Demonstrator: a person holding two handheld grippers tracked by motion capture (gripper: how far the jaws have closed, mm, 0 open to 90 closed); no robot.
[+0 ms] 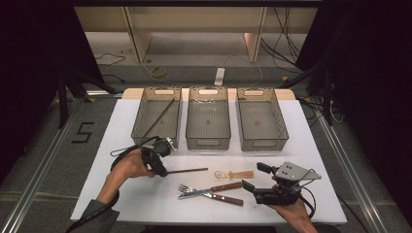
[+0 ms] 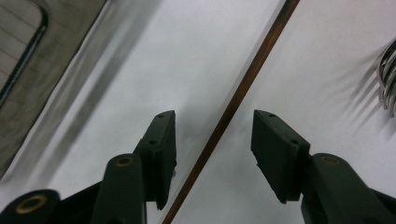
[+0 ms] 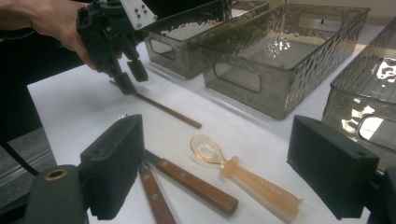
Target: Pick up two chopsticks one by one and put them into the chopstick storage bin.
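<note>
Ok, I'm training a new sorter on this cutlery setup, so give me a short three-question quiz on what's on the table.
1. True or false: the thin dark brown wooden chopstick on the white table lies between the jaws of the left gripper.
2. How many clear ribbed plastic bins stand in the row?
3. Which lies nearest the translucent amber plastic spoon: A) a wooden-handled fork, B) a mug, C) a sponge?

Key: 1 true; 2 three, the left bin holding another chopstick; 3 A.
</note>
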